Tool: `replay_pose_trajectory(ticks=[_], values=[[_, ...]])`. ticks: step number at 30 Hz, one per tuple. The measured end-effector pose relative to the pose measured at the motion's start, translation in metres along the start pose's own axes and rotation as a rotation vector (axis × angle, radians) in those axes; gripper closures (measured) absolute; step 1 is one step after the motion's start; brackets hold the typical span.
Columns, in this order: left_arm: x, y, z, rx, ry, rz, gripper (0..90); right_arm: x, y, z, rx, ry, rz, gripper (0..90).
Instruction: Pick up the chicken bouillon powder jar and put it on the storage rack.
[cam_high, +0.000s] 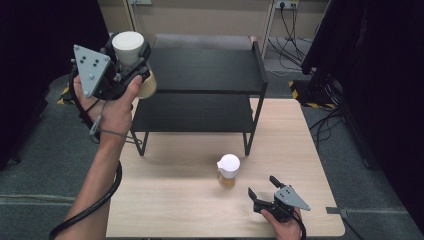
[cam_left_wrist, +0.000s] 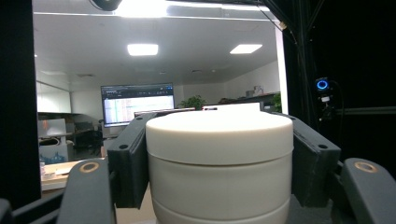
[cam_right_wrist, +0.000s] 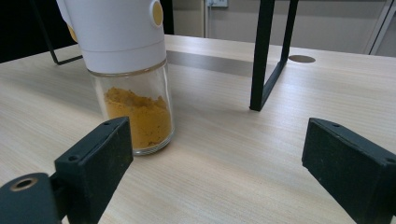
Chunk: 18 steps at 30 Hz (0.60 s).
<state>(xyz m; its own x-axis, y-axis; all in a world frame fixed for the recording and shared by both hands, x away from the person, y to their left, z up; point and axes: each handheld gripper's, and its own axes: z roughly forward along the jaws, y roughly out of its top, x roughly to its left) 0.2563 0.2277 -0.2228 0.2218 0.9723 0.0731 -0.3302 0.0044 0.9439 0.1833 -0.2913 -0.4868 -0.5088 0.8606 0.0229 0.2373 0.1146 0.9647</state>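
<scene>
Left gripper (cam_high: 131, 62) is raised off the desk's left edge, beside the shelf (cam_high: 200, 70). Its jaws are closed on a white-capped jar (cam_left_wrist: 219, 163), one pad on each side of the cap. In the high view the jar (cam_high: 129, 47) sits cap-up, level with the shelf's upper tier, and not yet over it.

Right gripper (cam_high: 265, 192) rests low at the desk's near right. Its jaws are wide apart and hold nothing. A spice jar (cam_right_wrist: 128, 79) with a white lid and orange powder stands just ahead of its left jaw, not touching; in the high view it (cam_high: 228, 171) is on the desk in front of the shelf.

Step in hand, as judged: placing the held jar on the shelf. To do it well:
- keep the jar upright;
- clear the tier's left edge before moving inward;
- lower until the base seats flat, then release.
The grip sits on the cap, so avoid any twisting.

Surface: desk (cam_high: 175, 200) is pale wood grain, flat. Shelf is black, two tiers, thin metal legs, both tiers bare.

Room: grey floor, dark curtains at both sides, cables and wall sockets behind. The left gripper view shows an office with ceiling lights and a monitor.
</scene>
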Motion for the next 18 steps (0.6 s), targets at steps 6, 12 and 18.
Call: replay_pose_trajectory(ticks=[6, 12, 18], values=[[0.002, -0.001, 0.013, 0.02, 0.012, 0.019, 33.7, -0.001, 0.0, 0.0, -0.001, 0.002, 0.003, 9.0], [0.004, -0.005, 0.023, 0.052, 0.036, 0.007, 33.7, 0.0, 0.0, 0.0, -0.002, 0.002, 0.0, 9.1], [0.007, -0.009, 0.032, 0.063, 0.06, 0.02, 33.7, -0.001, 0.0, 0.0, -0.001, 0.005, 0.001, 9.1]])
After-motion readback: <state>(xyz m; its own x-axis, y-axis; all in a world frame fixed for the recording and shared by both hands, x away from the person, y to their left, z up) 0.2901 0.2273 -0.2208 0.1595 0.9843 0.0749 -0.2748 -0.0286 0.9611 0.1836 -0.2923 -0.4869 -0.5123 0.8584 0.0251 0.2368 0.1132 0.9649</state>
